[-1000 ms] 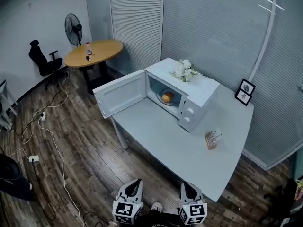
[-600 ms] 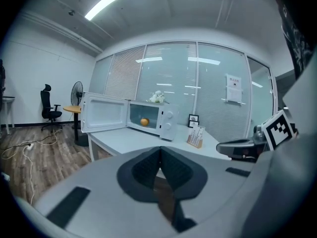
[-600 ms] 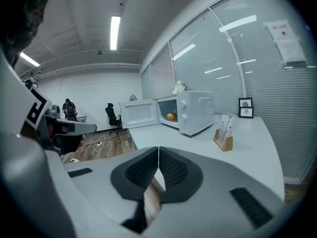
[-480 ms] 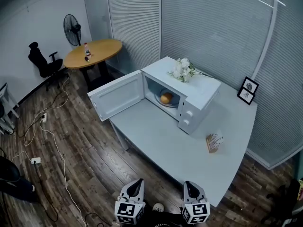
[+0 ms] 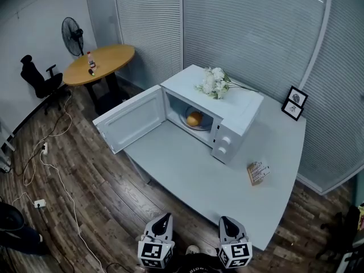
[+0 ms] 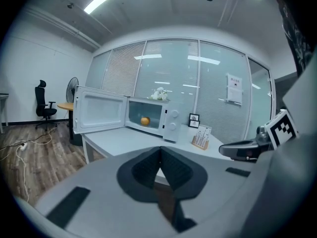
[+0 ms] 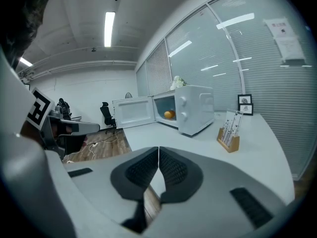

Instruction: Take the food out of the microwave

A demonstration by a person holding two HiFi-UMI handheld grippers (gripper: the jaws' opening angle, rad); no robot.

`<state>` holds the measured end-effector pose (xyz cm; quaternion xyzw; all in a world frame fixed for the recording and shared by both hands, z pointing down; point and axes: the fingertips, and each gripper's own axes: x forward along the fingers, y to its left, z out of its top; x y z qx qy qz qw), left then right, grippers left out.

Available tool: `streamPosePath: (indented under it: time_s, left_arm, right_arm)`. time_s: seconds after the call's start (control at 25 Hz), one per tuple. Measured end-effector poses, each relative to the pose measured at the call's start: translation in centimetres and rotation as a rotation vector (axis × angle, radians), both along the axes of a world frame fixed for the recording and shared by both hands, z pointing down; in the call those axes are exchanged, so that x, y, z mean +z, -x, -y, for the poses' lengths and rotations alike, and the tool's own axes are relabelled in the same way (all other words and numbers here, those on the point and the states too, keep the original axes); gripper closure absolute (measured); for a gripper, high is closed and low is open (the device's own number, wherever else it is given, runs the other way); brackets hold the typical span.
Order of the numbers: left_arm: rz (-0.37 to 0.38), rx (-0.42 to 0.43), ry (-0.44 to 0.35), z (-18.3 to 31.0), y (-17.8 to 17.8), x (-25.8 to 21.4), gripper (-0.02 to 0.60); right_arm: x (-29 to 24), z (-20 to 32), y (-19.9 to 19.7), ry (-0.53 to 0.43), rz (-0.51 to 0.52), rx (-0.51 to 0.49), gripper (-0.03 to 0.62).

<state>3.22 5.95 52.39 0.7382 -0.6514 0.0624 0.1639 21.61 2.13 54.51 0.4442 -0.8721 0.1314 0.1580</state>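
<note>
Microwave (image 5: 242, 104) on pale table (image 5: 187, 169), toward far side. Door (image 5: 129, 124) swung wide open to the left.

Contents of cavity: one round orange food item (image 5: 194, 118), approx. centre, resting on a shallow dish (image 5: 203, 126). The dish is prob. glass, either turntable or plate; too small here to say which. Food is well apart from both grippers and sits inside the microwave, untouched.

On top of microwave: bunch of white flowers (image 5: 213, 83), lying on the casing near its back edge.

On table, right of microwave: small wooden card holder (image 5: 257, 171) w/ printed cards standing upright in it. Two black picture frames (image 5: 294, 104) at far right corner, by the blinds (image 5: 256, 33).

L gripper (image 5: 165, 218): jaws together, pads meeting, nothing between them. It is low, just short of the near table edge, aimed toward the microwave.

R gripper (image 5: 226, 220): same, jaws closed pad to pad and empty. It is beside the L one, the two apart. Neither touches table or any object.

Bkgd, left: round wooden table (image 5: 99, 64) w/ a bottle (image 5: 90, 58) on it. Near it are a standing fan (image 5: 72, 34) and a black office chair (image 5: 35, 75). Cables (image 5: 51, 169) trail across the wood floor (image 5: 85, 209).
</note>
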Motion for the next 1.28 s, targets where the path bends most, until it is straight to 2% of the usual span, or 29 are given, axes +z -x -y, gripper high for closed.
streamPosePath:
  time_s: [0.32, 0.52, 0.72, 1.08, 1.28]
  left_arm:
    - [-0.006, 0.056, -0.01, 6.0, 3.8, -0.1, 0.574]
    - [-0.005, 0.102, -0.003, 9.5, 6.2, 0.2, 0.574]
    - [0.002, 0.146, -0.015, 12.8, 9.0, 0.2, 0.574]
    - [0.014, 0.222, -0.02, 16.8, 13.1, 0.5, 0.574]
    - [0.005, 0.236, -0.016, 17.8, 14.1, 0.6, 0.574]
  right_arm:
    - [0.3, 3.8, 3.6, 0.026, 0.008, 0.062, 0.589]
    - [0.9, 6.4, 5.6, 0.067, 0.056, 0.151, 0.589]
    - [1.2, 8.5, 8.4, 0.066, 0.052, 0.196, 0.589]
    - [1.5, 11.3, 13.6, 0.052, 0.061, 0.264, 0.589]
    - [1.1, 12.6, 15.0, 0.051, 0.08, 0.278, 0.589]
